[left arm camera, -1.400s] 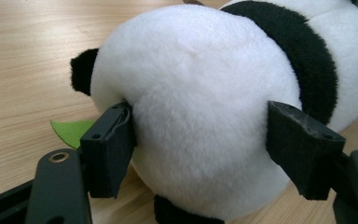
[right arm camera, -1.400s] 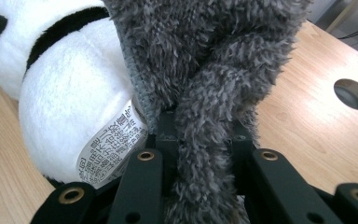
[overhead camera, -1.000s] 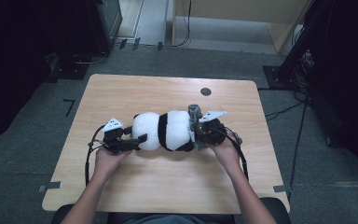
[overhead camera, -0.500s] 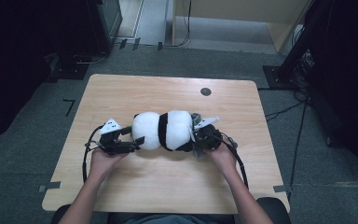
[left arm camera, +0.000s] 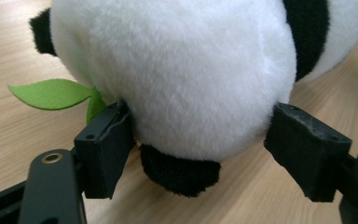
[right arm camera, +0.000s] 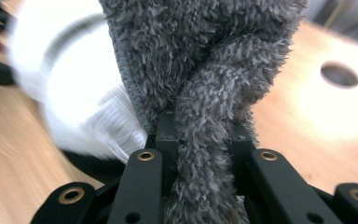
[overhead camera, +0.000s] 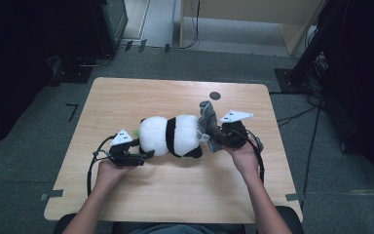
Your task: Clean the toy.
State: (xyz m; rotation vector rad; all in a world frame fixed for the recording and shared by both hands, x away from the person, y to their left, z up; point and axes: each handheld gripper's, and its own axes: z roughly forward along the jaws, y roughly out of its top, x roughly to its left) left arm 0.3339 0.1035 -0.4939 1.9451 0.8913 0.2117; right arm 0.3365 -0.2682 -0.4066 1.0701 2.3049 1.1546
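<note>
Panda plush (overhead camera: 170, 136) lies on its side mid-table (overhead camera: 175, 204), tongs at both ends, grey cloth pinched at the right.

Left tongs (overhead camera: 143, 155) sit at the plush's white end; in the left gripper view (left arm camera: 200, 140) the two black pads flank the round white fur, left pad touching it, right pad looks just clear of it, hard to be sure, so the jaws stand apart around the plush and are not clamped. Green felt leaf (left arm camera: 51, 93) sticks out beside the left pad. Right tongs (overhead camera: 214, 139) are closed tight on a fuzzy grey cloth (right arm camera: 205, 93), which bunches up from between the jaws right against the plush's other end. Dark round hole (overhead camera: 215, 95) in the table beyond.
</note>
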